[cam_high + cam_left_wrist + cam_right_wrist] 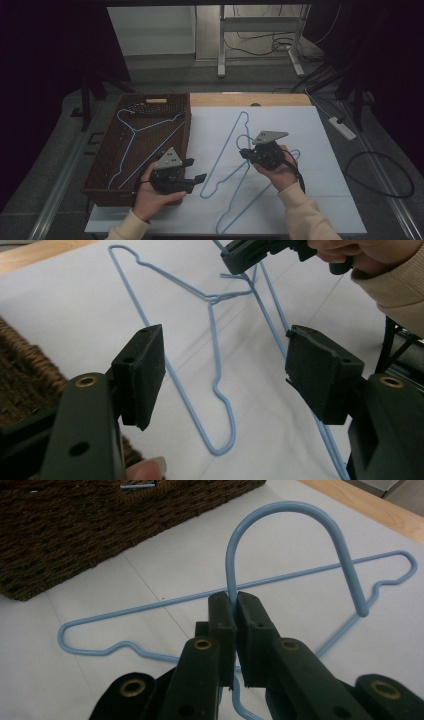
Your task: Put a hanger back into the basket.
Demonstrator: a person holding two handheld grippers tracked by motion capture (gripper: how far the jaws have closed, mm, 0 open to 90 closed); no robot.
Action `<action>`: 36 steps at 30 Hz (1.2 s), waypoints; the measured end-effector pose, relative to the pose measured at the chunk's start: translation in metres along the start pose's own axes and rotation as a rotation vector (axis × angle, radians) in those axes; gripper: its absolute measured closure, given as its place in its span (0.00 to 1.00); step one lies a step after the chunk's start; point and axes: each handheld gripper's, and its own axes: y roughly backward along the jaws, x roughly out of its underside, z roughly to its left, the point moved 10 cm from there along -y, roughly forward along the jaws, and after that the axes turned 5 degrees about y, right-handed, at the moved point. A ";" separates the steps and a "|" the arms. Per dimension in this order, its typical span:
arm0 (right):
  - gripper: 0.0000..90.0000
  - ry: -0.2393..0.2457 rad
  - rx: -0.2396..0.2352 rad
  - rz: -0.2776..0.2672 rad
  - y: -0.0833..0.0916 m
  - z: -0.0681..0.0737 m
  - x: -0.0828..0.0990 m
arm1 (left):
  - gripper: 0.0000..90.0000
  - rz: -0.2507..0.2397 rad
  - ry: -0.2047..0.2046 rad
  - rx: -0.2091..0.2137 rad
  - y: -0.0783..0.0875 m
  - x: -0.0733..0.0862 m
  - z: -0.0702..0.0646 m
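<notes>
Where hangers (235,165) cross, basket (112,192) beside.

Between my left gripper (197,170) and the blue hangers (235,165) I see bare white sheet (210,125), room to slide in. The wicker basket (182,135) walls off my left side. My right gripper (243,152), clamped on a hanger hook (295,535), blocks the middle.
</notes>
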 end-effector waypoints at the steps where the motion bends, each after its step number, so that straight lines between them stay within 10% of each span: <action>1: 0.96 -0.001 0.000 0.000 0.000 0.000 0.000 | 0.36 0.002 -0.001 0.004 -0.002 0.000 -0.002; 36: 0.96 0.007 0.003 -0.029 0.006 0.004 -0.002 | 0.36 0.208 -0.047 0.066 -0.093 0.022 -0.058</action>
